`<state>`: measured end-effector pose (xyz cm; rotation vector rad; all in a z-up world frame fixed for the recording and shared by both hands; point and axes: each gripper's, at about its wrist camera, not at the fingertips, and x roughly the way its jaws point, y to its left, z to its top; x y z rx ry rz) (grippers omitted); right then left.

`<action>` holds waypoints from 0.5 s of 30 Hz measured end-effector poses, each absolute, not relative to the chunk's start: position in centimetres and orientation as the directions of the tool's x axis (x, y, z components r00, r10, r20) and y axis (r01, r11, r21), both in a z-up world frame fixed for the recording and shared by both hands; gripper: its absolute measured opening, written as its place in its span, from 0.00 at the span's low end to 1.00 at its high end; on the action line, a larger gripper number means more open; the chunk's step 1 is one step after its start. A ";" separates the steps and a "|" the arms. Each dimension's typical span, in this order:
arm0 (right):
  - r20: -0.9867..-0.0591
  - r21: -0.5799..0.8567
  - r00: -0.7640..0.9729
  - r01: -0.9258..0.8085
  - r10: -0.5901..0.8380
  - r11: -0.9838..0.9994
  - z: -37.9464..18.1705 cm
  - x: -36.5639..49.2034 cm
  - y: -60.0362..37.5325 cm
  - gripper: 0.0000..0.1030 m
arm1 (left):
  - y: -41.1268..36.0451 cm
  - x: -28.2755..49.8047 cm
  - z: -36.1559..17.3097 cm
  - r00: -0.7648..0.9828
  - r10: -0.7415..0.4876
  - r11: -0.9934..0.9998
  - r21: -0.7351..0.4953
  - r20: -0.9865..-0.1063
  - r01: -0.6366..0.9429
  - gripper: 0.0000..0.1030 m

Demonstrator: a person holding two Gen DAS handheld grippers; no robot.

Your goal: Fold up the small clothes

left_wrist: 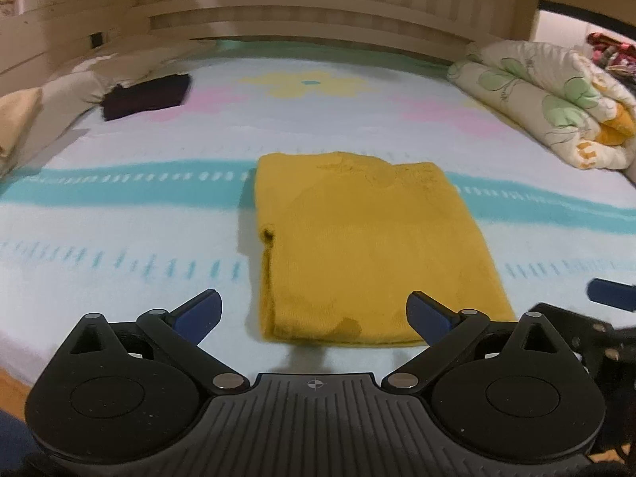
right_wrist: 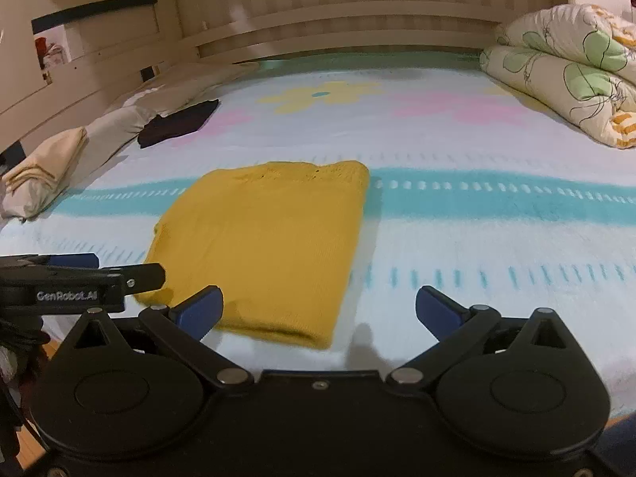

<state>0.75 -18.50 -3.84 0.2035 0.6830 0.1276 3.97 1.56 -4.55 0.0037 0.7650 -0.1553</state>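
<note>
A mustard-yellow garment [left_wrist: 357,246] lies folded into a flat rectangle on the bed; it also shows in the right wrist view [right_wrist: 262,246]. My left gripper [left_wrist: 314,314] is open and empty, just above the garment's near edge. My right gripper [right_wrist: 318,310] is open and empty, at the garment's near right corner. The left gripper's body [right_wrist: 71,282] shows at the left of the right wrist view. A blue fingertip of the right gripper [left_wrist: 610,294] shows at the right edge of the left wrist view.
The bed has a pale sheet [left_wrist: 119,230] with teal stripes and flowers. A dark folded garment [left_wrist: 147,95] lies at the far left, beside beige pillows [right_wrist: 47,167]. A rolled floral quilt [left_wrist: 548,99] lies at the far right. A wooden headboard [left_wrist: 318,20] stands behind.
</note>
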 end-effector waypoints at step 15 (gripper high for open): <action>-0.603 0.134 0.798 0.115 -0.011 0.984 -3.4 0.0 -17.2 0.99 | 0.6 2.9 -4.3 0.713 -0.036 0.995 0.038 -0.700 0.088 0.88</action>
